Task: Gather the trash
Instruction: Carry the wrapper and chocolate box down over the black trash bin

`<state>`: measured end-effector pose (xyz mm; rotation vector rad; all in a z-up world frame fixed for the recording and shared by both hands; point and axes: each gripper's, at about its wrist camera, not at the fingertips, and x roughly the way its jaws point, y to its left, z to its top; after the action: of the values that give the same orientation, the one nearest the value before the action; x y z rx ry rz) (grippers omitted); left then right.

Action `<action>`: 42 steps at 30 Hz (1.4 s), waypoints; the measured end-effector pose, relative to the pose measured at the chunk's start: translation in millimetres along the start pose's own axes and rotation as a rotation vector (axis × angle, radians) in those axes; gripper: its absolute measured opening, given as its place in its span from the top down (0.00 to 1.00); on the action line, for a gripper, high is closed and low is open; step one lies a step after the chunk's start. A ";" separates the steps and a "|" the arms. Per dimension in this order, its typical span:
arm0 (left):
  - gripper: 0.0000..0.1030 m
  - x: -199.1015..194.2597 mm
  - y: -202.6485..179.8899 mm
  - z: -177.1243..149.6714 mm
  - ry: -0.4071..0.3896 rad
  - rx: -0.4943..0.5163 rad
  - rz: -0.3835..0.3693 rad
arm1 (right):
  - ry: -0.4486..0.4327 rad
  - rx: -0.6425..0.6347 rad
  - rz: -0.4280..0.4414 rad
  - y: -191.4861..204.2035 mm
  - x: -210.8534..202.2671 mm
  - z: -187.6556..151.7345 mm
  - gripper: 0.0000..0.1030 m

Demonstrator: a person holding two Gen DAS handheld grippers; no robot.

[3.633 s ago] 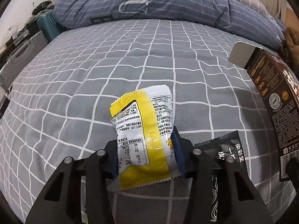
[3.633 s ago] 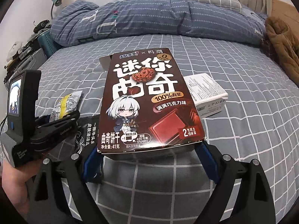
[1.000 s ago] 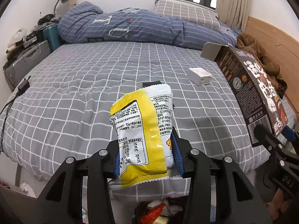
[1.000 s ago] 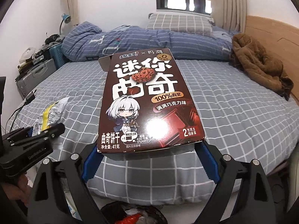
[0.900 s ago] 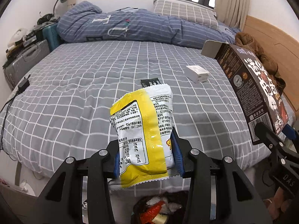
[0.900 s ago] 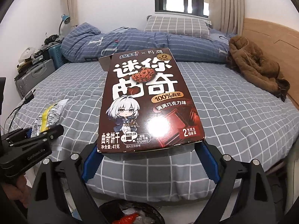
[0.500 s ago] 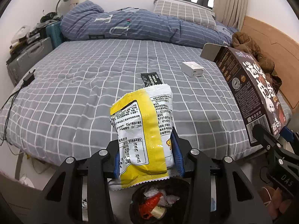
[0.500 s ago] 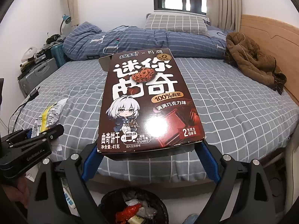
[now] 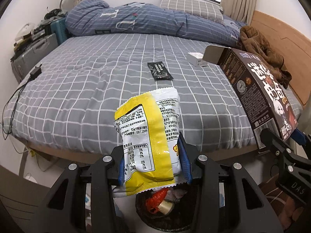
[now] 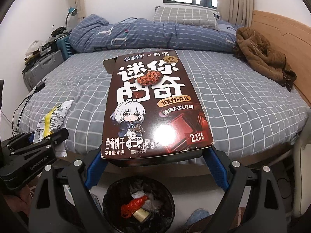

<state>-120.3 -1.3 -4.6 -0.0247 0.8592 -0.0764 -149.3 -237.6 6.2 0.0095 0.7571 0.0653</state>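
Left gripper (image 9: 153, 163) clamped on yellow snack packet (image 9: 147, 136); right gripper (image 10: 155, 167) clamped on brown biscuit box (image 10: 153, 104); trash bin (image 10: 110, 198) directly below both.

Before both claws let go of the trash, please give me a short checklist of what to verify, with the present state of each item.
1. Left claw grips the yellow snack packet: ok.
2. Right claw grips the brown cookie box: ok.
3. Black trash bin lies below the box: ok.
4. Bin is under the packet: ok; its lower edge hangs over the rim in the left wrist view.
5. Bin has room for the box: cannot tell; a red item already lies inside.
6. Bed cleared: not ok; black sachet and small white box remain.
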 end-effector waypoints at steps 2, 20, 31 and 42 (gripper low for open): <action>0.59 -2.8 1.5 -4.4 0.006 0.002 0.006 | 0.008 -0.007 -0.001 -0.1 -4.5 -2.3 0.16; 0.59 -11.4 4.1 -56.0 0.071 0.001 0.010 | 0.074 -0.031 -0.024 -3.5 -26.1 -53.6 0.16; 0.59 20.8 20.2 -91.6 0.129 0.000 0.020 | 0.173 -0.072 -0.008 11.0 10.7 -103.7 0.16; 0.59 89.1 42.1 -109.6 0.238 -0.057 0.042 | 0.341 -0.122 0.018 33.1 79.5 -140.7 0.16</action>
<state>-142.9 34.8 -145.7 -0.0515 1.0988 -0.0157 -190.2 -201.7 -149.5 -0.1141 1.0926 0.1320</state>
